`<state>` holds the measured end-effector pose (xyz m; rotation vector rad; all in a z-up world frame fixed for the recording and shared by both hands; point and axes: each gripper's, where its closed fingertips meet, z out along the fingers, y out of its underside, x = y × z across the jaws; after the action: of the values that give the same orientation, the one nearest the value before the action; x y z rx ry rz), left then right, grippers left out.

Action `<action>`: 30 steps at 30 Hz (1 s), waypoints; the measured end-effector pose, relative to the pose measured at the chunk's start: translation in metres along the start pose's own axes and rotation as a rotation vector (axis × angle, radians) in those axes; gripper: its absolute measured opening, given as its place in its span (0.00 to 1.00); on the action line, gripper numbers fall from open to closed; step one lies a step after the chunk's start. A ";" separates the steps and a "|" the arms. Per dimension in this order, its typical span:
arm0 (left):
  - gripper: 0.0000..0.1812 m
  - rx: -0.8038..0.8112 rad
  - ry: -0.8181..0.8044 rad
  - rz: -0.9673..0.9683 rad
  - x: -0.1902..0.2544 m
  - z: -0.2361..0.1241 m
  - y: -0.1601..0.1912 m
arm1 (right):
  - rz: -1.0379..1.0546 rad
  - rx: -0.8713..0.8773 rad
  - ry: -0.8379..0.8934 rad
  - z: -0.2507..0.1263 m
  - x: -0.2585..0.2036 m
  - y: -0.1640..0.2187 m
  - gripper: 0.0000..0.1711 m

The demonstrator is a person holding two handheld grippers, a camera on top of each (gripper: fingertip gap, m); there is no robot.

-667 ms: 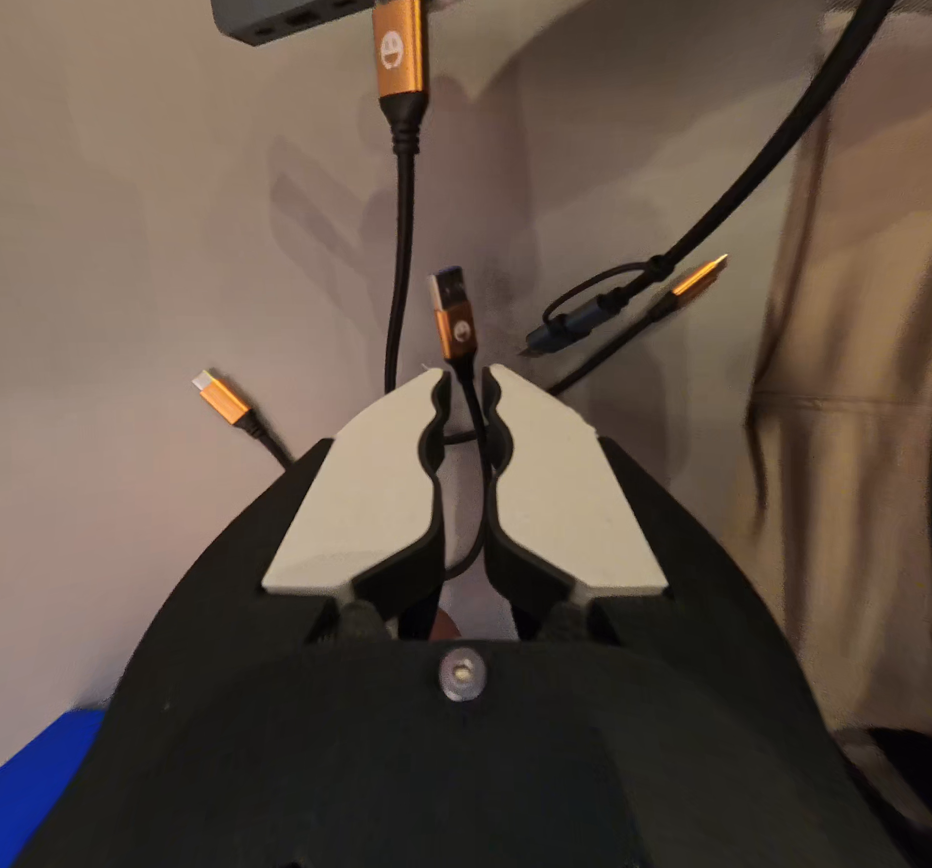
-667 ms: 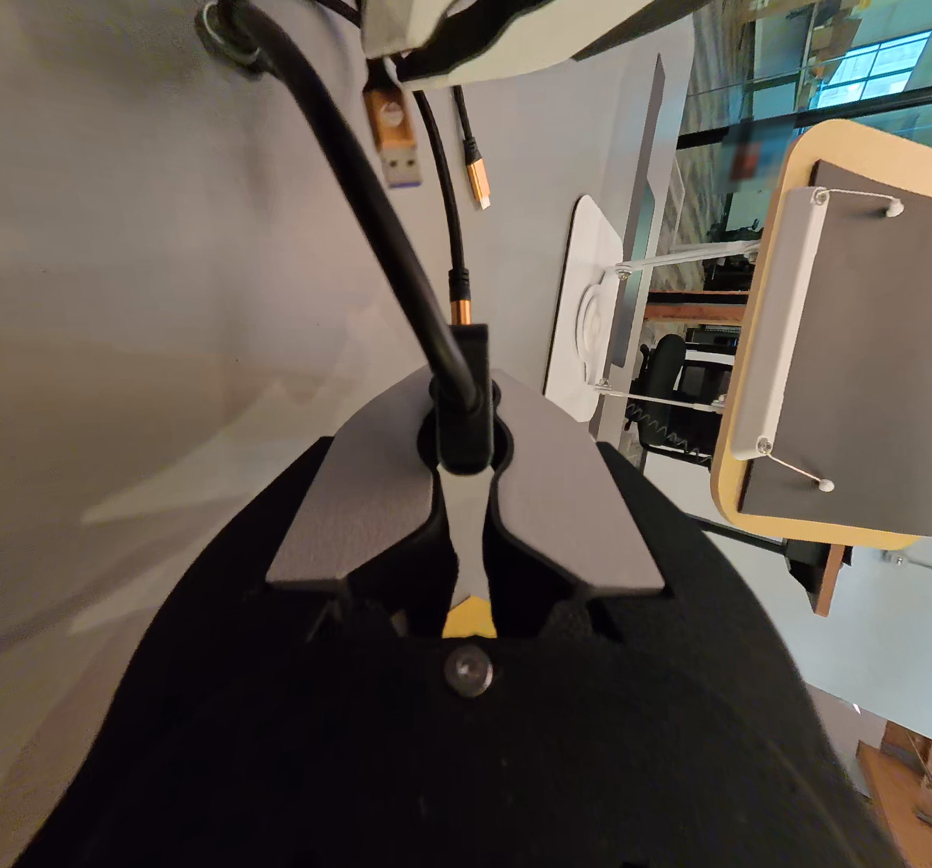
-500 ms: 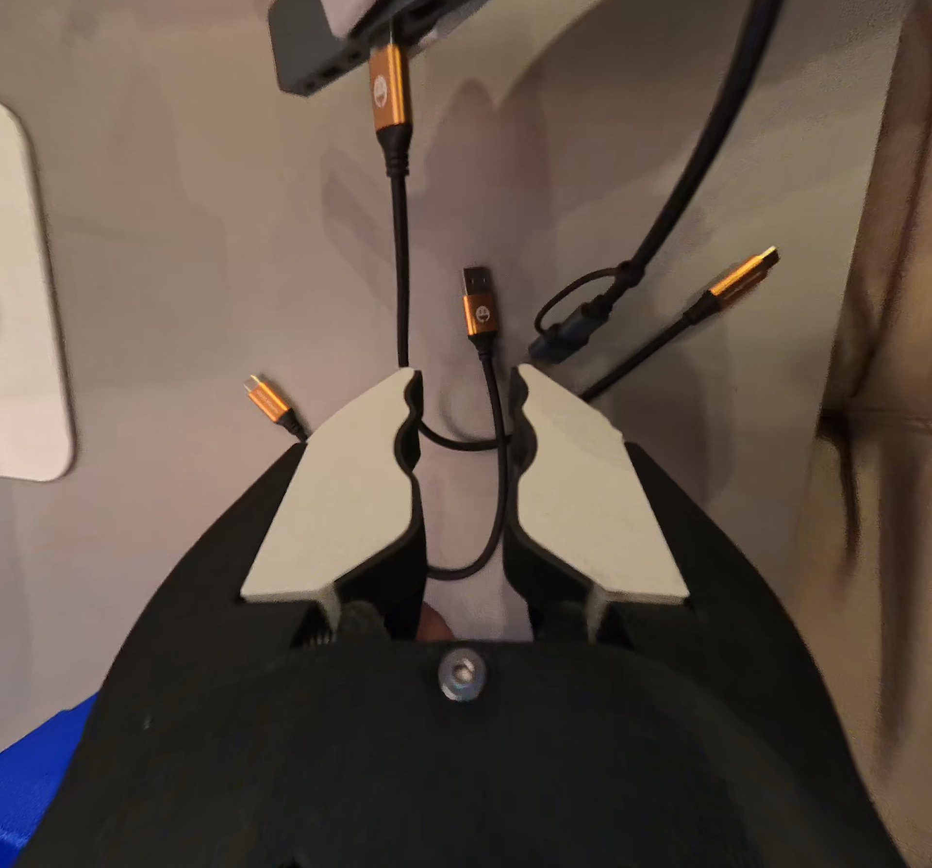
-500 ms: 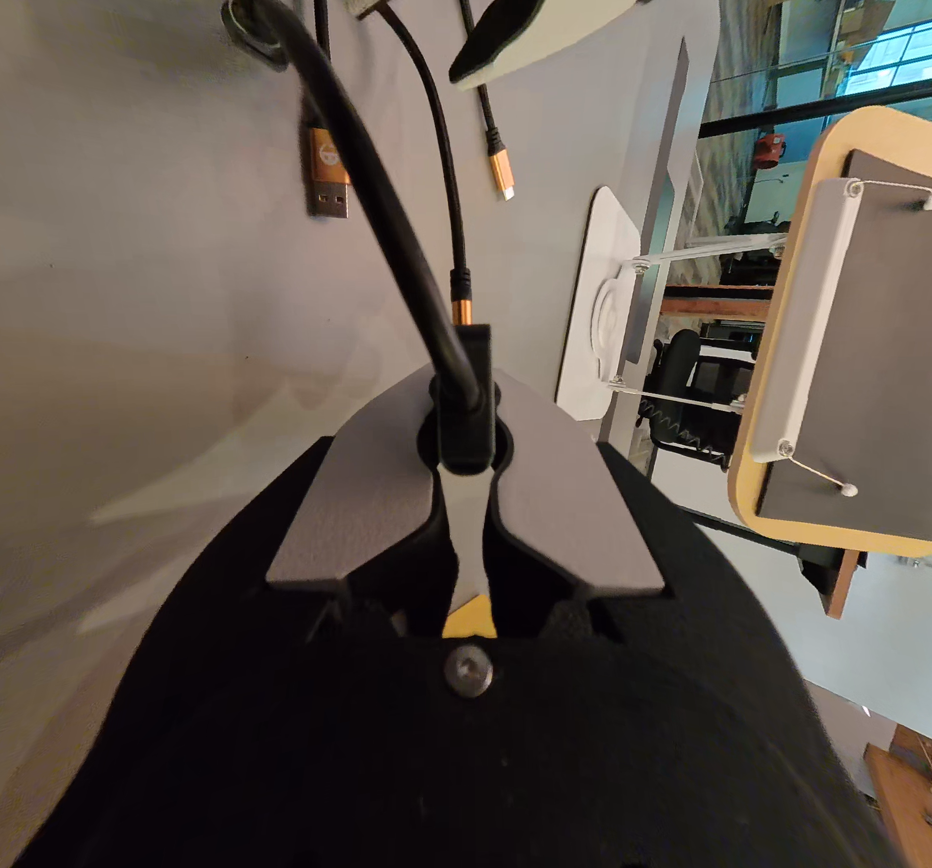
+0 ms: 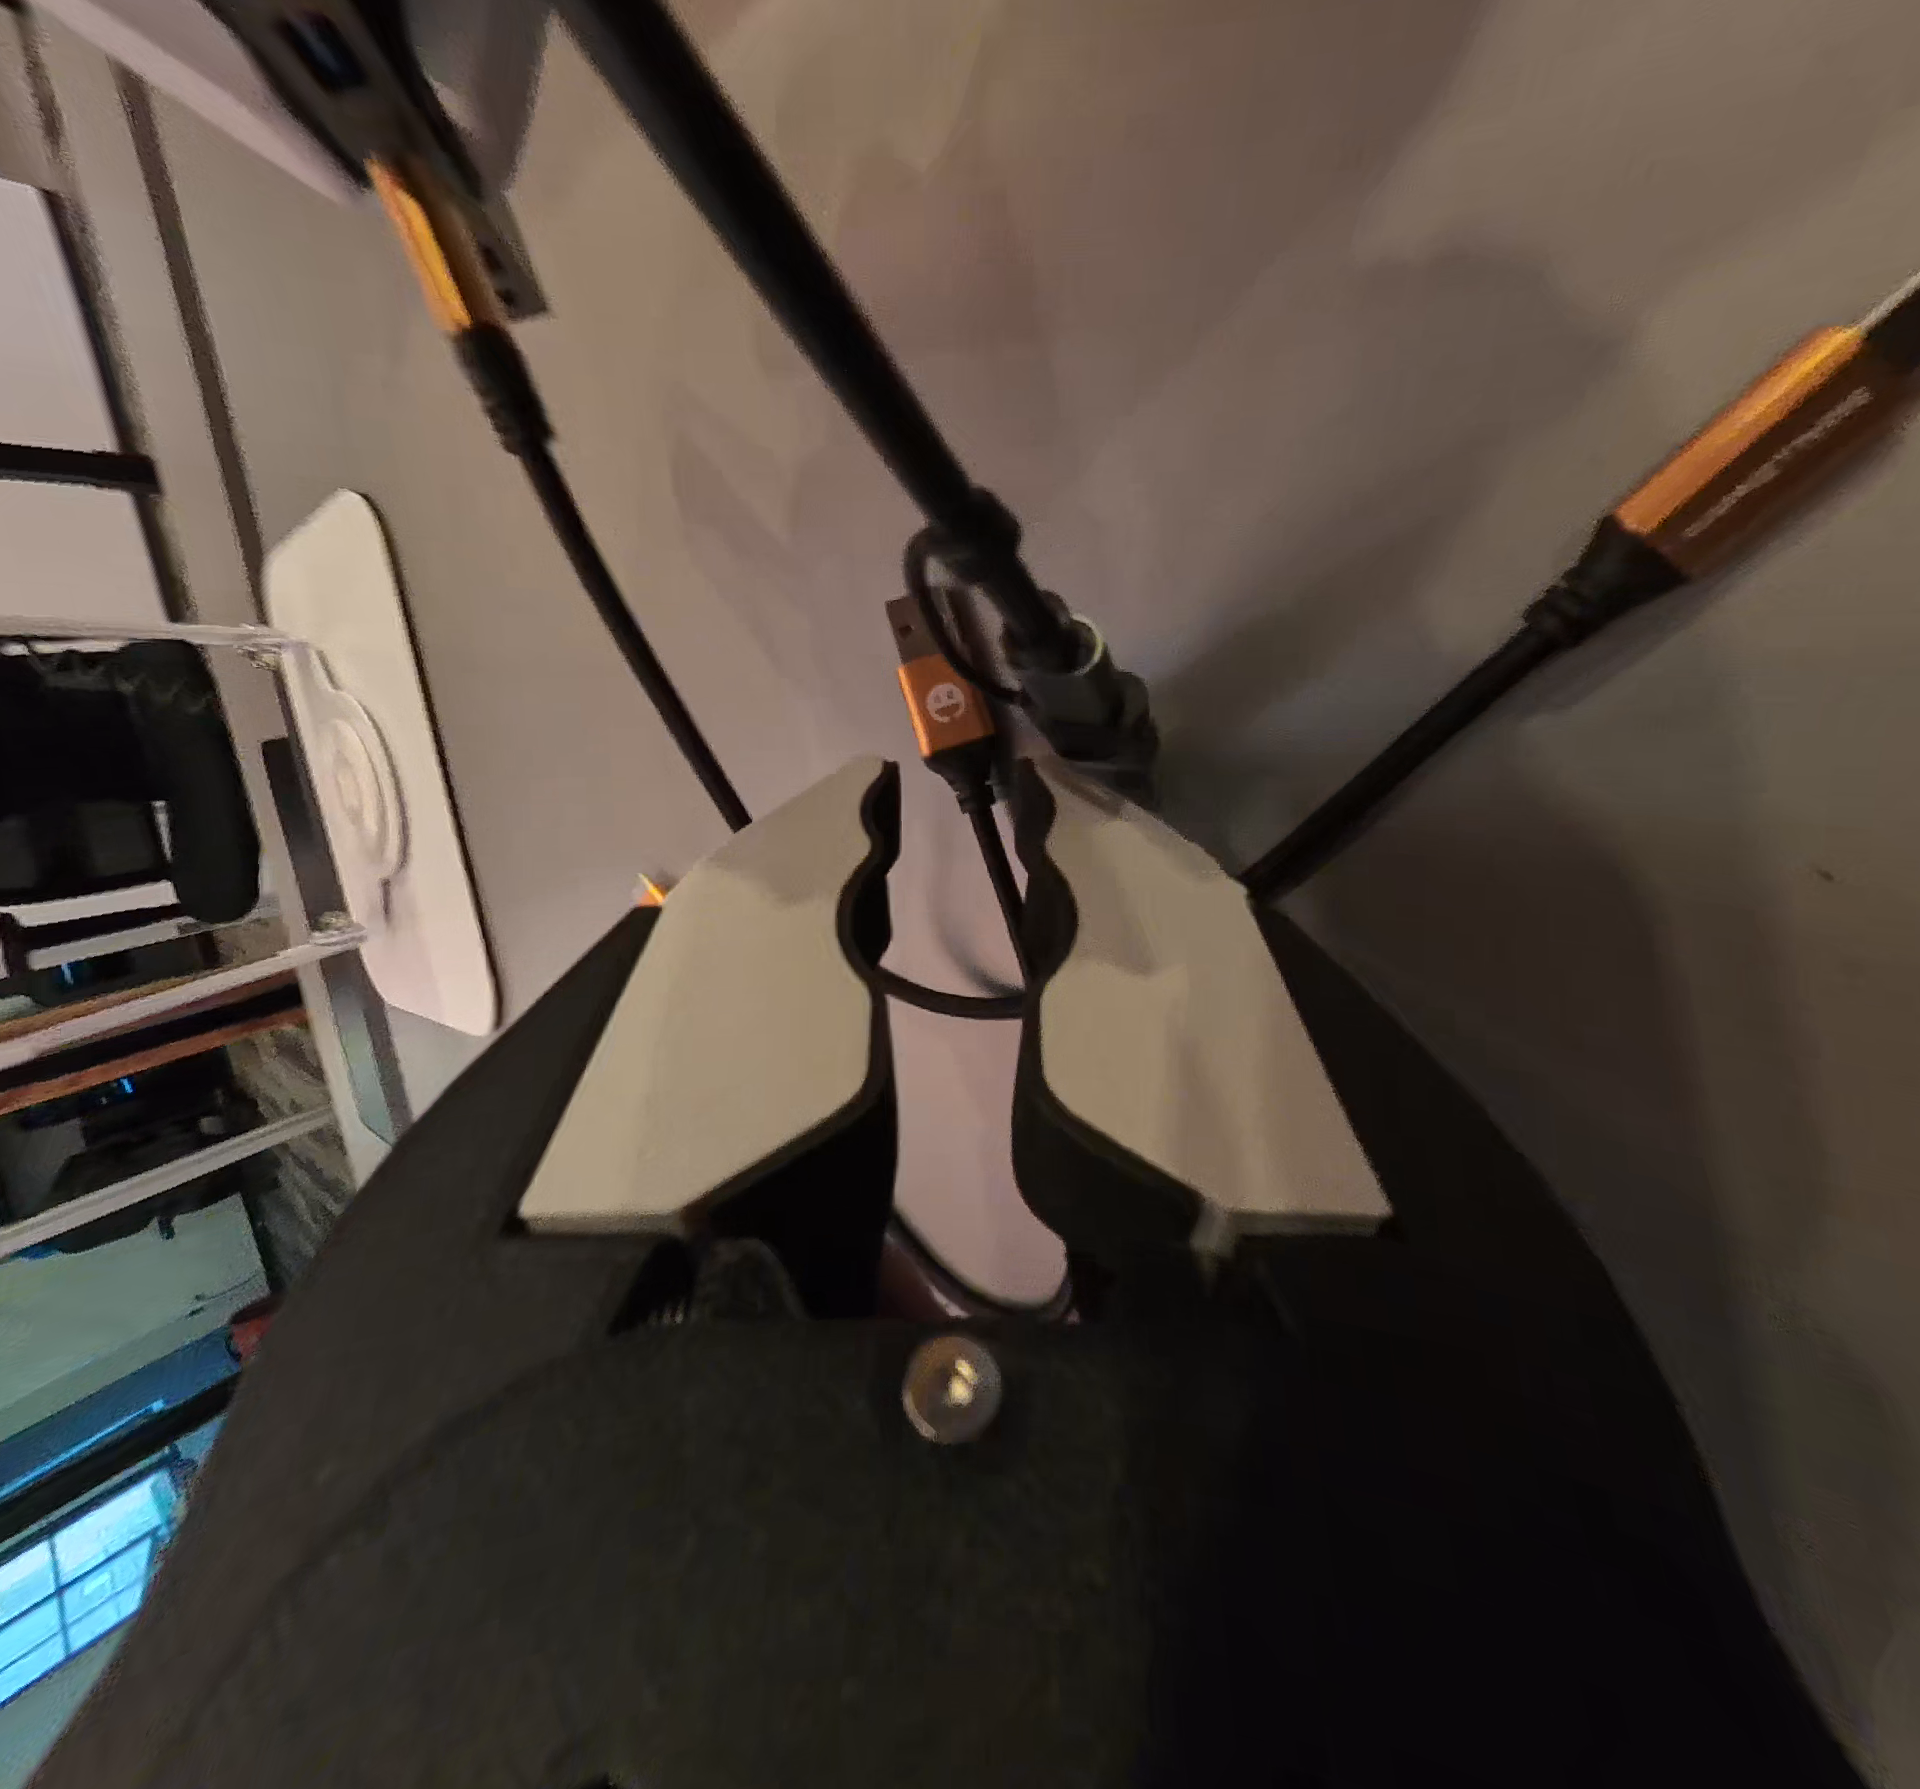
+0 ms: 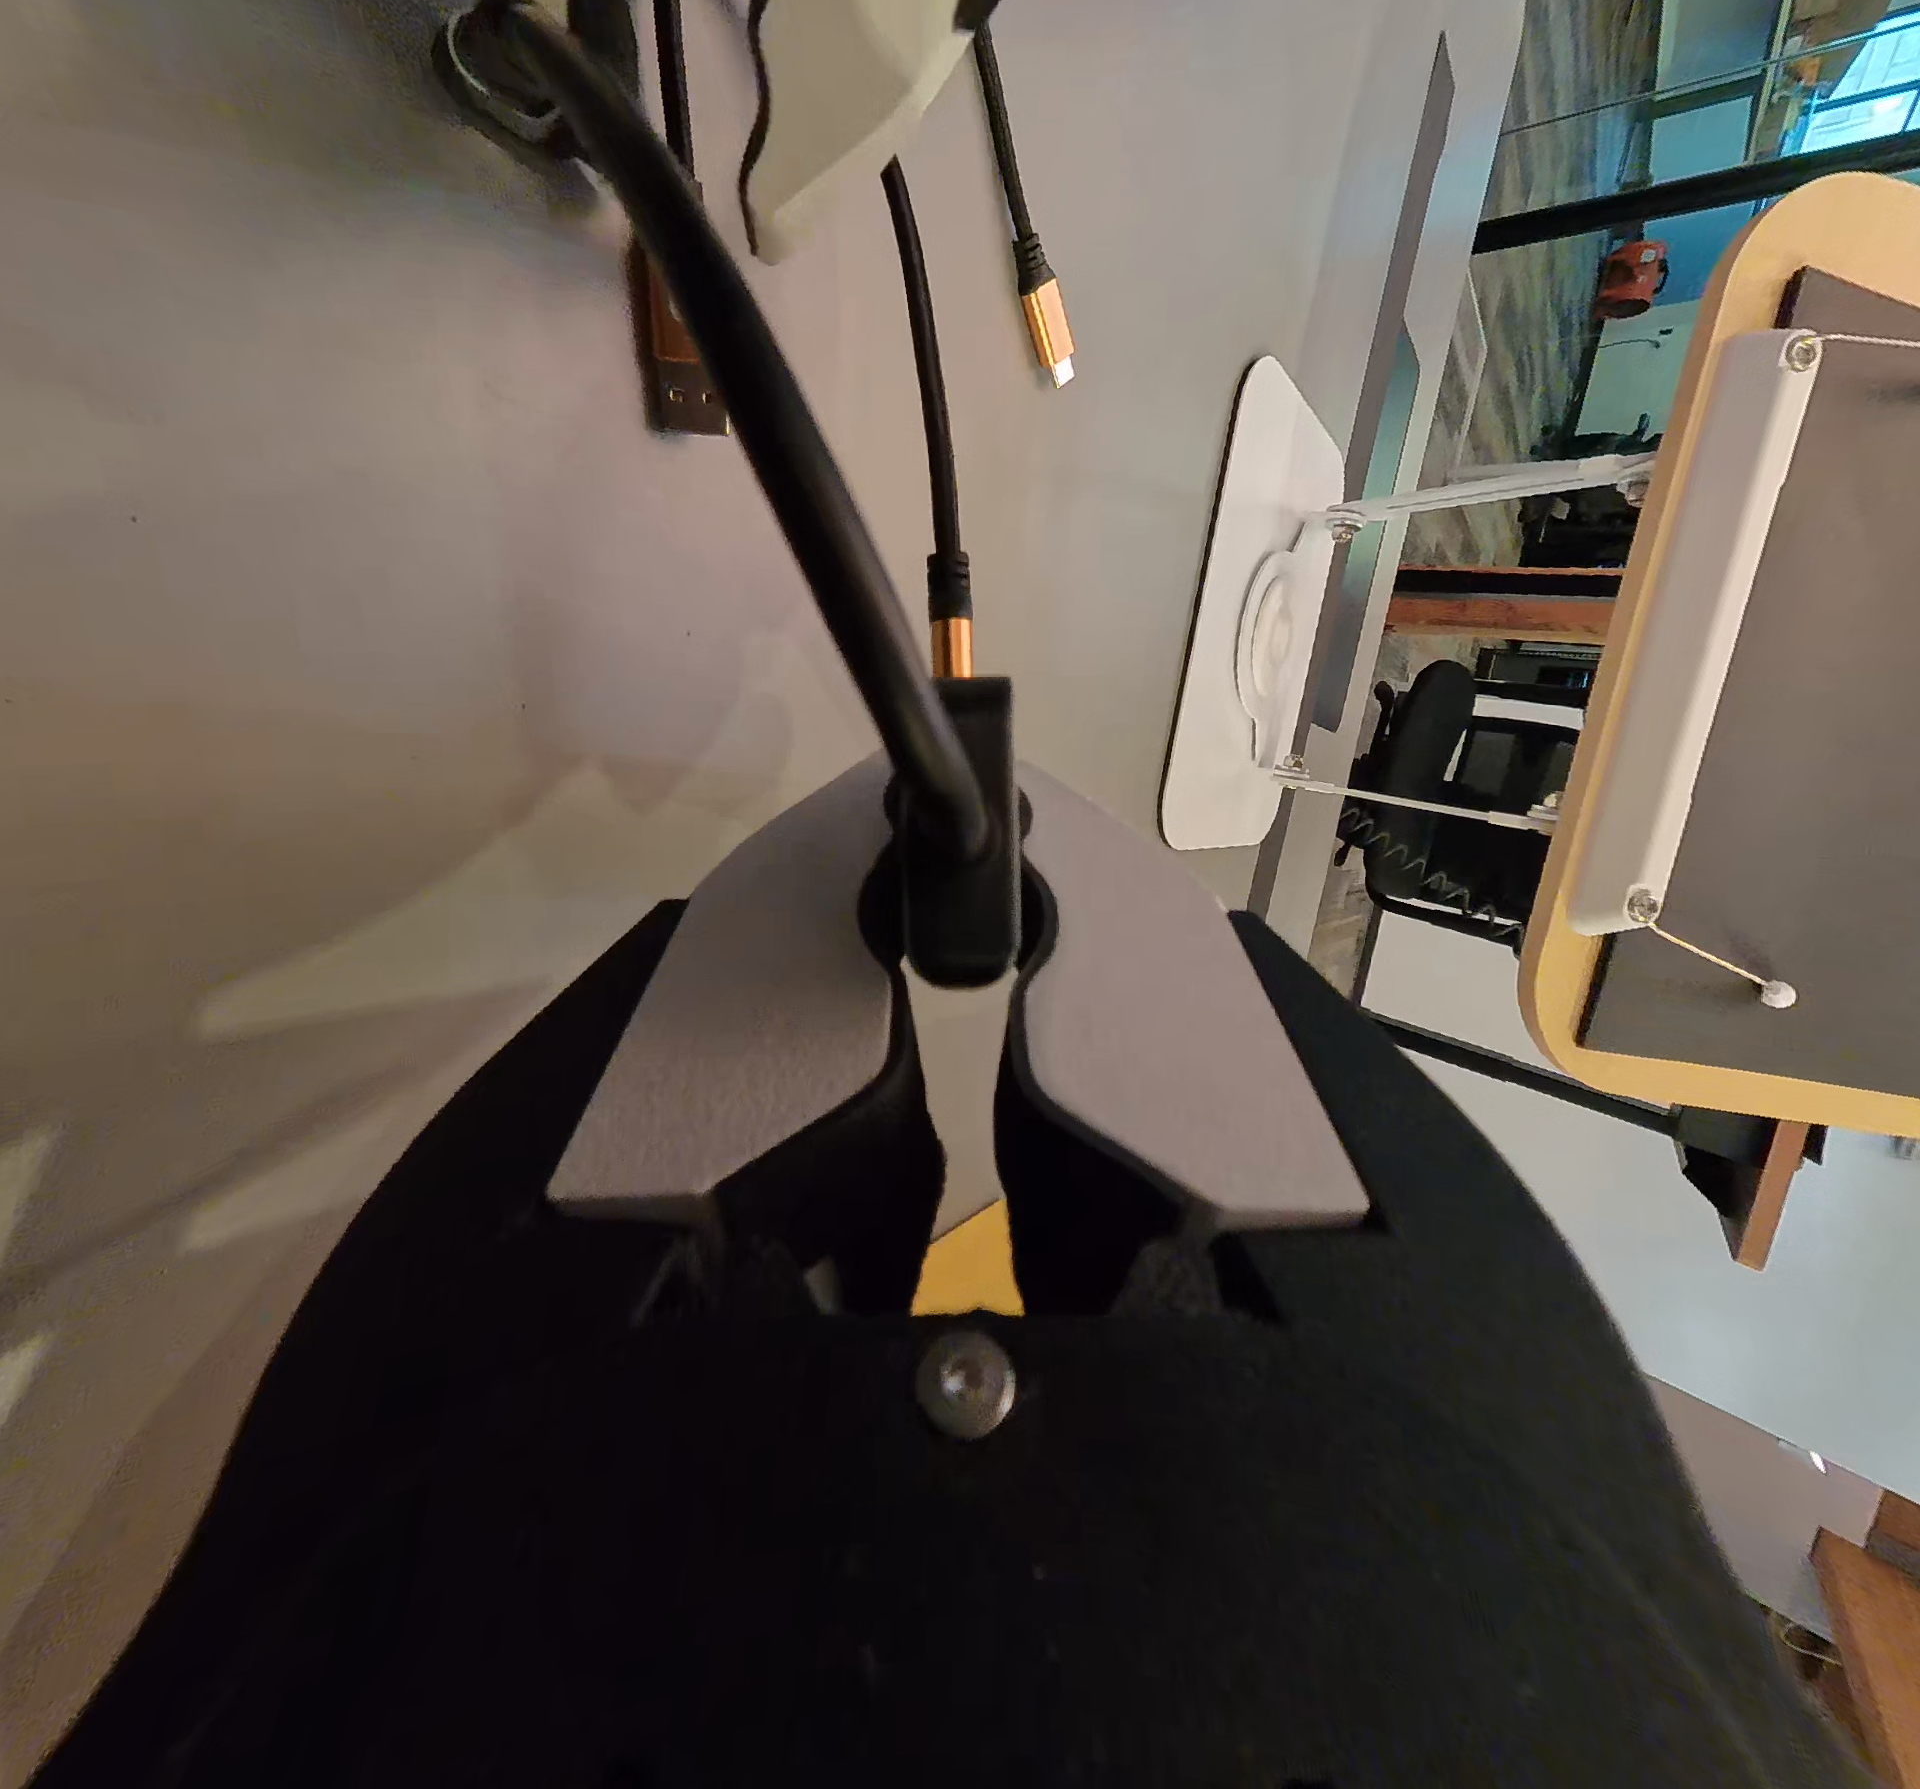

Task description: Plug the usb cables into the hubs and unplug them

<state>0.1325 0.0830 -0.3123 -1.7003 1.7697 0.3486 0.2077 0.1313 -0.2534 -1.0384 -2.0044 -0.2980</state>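
My right gripper [image 6: 956, 804] is shut on the end of a dark hub [image 6: 961, 866], held above the grey table. An orange plug [image 6: 951, 638] sits in the hub's far end, and a thick black cable [image 6: 790, 451] leaves the hub. My left gripper [image 5: 961, 783] is open, and the thin black cable of an orange USB-A plug [image 5: 940, 705] runs loosely between its fingers. The hub [image 5: 312, 46] and its plugged orange connector [image 5: 426, 259] also show at the top left of the left wrist view. The left gripper's white fingers [image 6: 862, 77] show at the top of the right wrist view.
Loose orange plugs lie on the table: a USB-A [image 6: 670, 357], a USB-C [image 6: 1044, 326] and a large one at right [image 5: 1766, 451]. A white pad with a clear stand [image 6: 1247, 596] lies near the table edge. A wood-rimmed board [image 6: 1766, 700] stands beyond. Tip to tip, the grippers are about 11 cm apart.
My left gripper opened and let go of the USB-A cable, then swung closer over the thick cable's adapter. My right gripper stayed shut on the hub.
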 end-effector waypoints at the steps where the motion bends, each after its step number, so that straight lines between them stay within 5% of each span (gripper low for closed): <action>1: 0.07 -0.017 -0.003 -0.005 0.000 0.004 0.003 | 0.001 0.001 0.001 0.000 0.000 0.000 0.06; 12: 0.04 -0.040 -0.036 -0.005 -0.009 0.013 0.004 | 0.012 0.009 0.002 -0.001 0.002 0.000 0.06; 30: 0.03 0.104 0.223 -0.370 -0.009 0.002 -0.003 | 0.050 0.056 0.025 -0.006 0.007 -0.004 0.06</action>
<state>0.1358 0.0903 -0.3074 -2.0021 1.5453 -0.0968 0.2059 0.1295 -0.2433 -1.0434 -1.9501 -0.2259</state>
